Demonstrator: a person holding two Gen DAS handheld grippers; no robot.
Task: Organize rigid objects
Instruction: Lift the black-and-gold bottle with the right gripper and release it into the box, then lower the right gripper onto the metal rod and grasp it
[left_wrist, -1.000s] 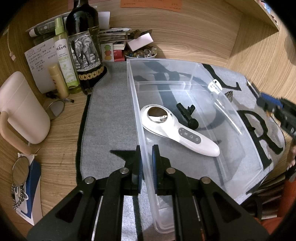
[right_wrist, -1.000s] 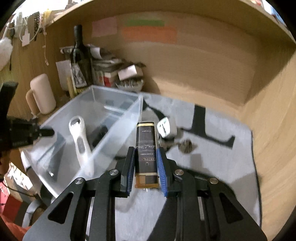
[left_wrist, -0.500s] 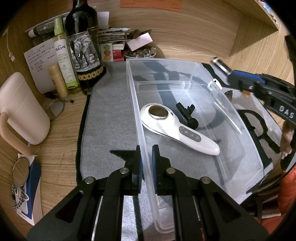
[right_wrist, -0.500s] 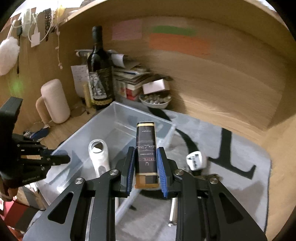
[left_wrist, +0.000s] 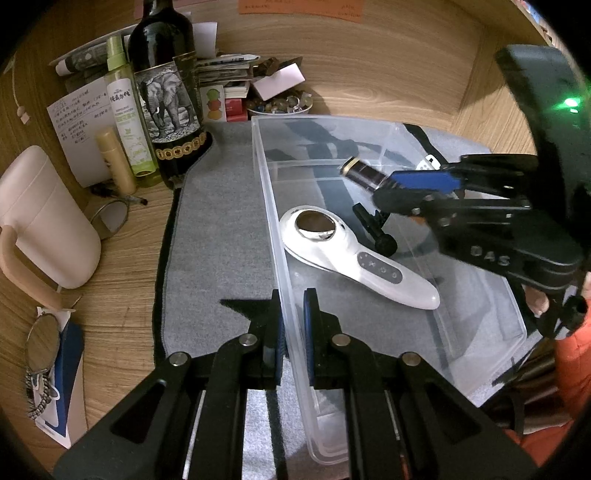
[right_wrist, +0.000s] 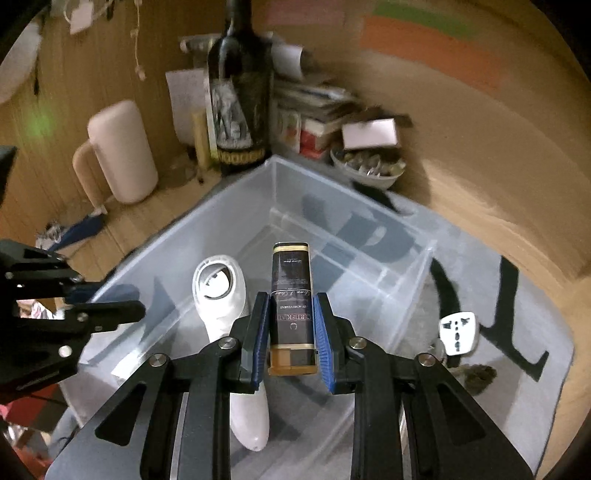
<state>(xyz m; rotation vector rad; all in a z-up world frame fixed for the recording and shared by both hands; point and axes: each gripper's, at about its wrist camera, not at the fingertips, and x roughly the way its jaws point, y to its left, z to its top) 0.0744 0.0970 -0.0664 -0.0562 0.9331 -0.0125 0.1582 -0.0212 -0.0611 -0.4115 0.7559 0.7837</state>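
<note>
A clear plastic bin (left_wrist: 480, 354) lies on a grey mat. My left gripper (left_wrist: 291, 325) is shut on the bin's near left wall (left_wrist: 269, 206). Inside lie a white handheld device (left_wrist: 354, 258) and a small black clip (left_wrist: 373, 229). My right gripper (right_wrist: 290, 332) is shut on a dark rectangular box with gold ends (right_wrist: 291, 295) and holds it over the bin's inside (right_wrist: 332, 266). In the left wrist view the box (left_wrist: 362, 171) pokes out over the bin from the right. A white plug adapter (right_wrist: 458, 332) lies on the mat beside the bin.
A wine bottle (left_wrist: 166, 92), spray bottle (left_wrist: 125, 107), pink jug (left_wrist: 40, 218), papers and a bowl of stones (left_wrist: 280, 105) stand behind and left of the bin. A small mirror (left_wrist: 42, 347) lies at the left. Wooden walls close in the back and right.
My right gripper has carried the dark box from over the mat leftward to above the bin's inside. My left gripper has stayed clamped on the bin wall.
</note>
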